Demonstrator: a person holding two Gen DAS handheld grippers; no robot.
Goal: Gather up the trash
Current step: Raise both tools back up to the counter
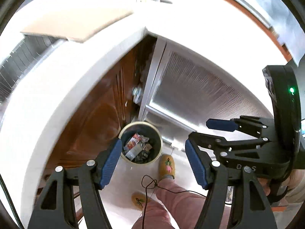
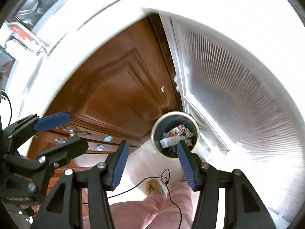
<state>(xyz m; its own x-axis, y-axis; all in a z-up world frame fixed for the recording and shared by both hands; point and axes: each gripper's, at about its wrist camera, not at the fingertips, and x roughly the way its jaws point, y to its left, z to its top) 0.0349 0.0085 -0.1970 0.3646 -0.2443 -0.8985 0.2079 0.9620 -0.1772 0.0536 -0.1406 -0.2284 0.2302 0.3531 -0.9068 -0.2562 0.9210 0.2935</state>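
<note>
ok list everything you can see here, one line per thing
trash bin: one, dark with a cream rim, on the floor in the corner
trash: several wrappers and papers, mixed colours, inside the bin
cabinet door: one, brown wood, left of the bin
ribbed glass door: one, white frame, right of the bin
countertop: one, white, above the cabinet
slippers: two, yellow, on the floor
trouser legs: pink, bottom of view
left gripper: one, black with blue fingers, open, empty
right gripper: one, black with blue fingers, open, empty

Round bin (image 1: 141,142) upright on floor — holds crumpled wrappers (image 1: 136,146).
</note>
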